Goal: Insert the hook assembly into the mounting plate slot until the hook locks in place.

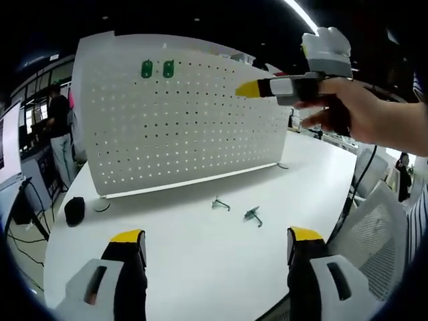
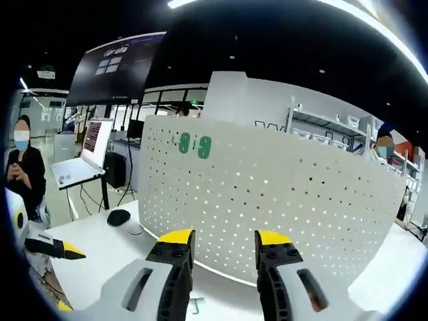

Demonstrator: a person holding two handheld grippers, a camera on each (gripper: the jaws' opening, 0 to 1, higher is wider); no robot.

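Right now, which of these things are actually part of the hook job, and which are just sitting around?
Part of the job:
- white pegboard
- two green hooks already on it
- two loose hooks on the table
- left gripper, right gripper, both empty

Just lying about:
- black mouse
- laptop on a side stand
- white chair

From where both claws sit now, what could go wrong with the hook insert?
1. Both hooks lie flat on the table, small and thin. The open left claw may pinch one askew or push it away.
2. The right claw is raised close to the pegboard, open and empty. It could bump the board, which stands freely on the table.
3. The board's holes are tiny, so misalignment seems likely.
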